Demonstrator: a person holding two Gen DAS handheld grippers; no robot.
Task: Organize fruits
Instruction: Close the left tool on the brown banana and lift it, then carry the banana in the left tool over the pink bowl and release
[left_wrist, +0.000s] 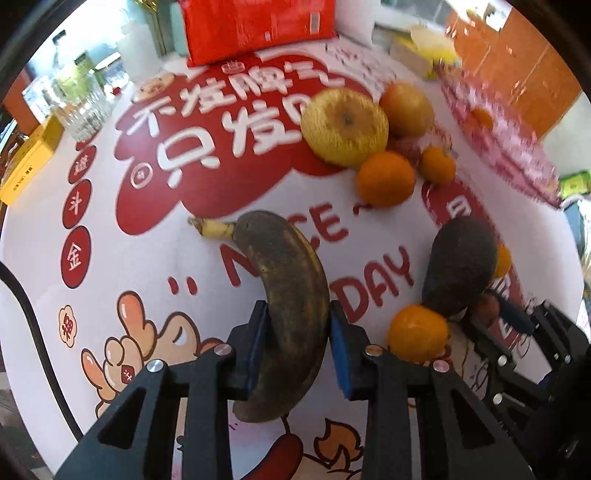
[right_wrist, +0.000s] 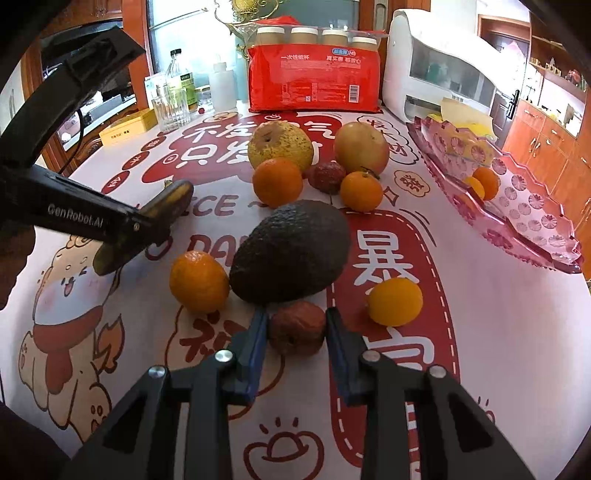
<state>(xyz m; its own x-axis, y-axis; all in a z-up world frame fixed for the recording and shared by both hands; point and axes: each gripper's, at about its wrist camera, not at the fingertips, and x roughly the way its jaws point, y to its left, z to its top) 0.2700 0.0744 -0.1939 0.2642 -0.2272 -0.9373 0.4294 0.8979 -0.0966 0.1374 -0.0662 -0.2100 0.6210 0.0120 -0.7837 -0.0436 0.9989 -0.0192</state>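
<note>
Left gripper (left_wrist: 298, 347) pinches the banana (left_wrist: 291, 295) across its lower half, both blue pads tight on the blackened skin. The banana's bottom end is hidden behind the gripper frame; its stem points away, over the printed cloth (left_wrist: 155, 240). From the right wrist view most of the banana is covered by the left gripper's black arm.

Right gripper (right_wrist: 296, 328) pinches a small brown wrinkled fruit (right_wrist: 297, 326), pads against both its sides. What kind it is cannot be told.

Just beyond it lies the avocado (right_wrist: 291, 251), with 1 orange (right_wrist: 198, 281) touching its left side and a yellow-orange fruit (right_wrist: 395, 301) apart on the right.

Farther back a cluster: a pear (right_wrist: 279, 146), an apple (right_wrist: 361, 147), 2 oranges, and another dark red fruit half hidden between them.

Pink dish (right_wrist: 524, 206) at right, cut by the frame edge, holds 2 small oranges, partly screened by its rim. In the left wrist view the dish is blurred.
</note>
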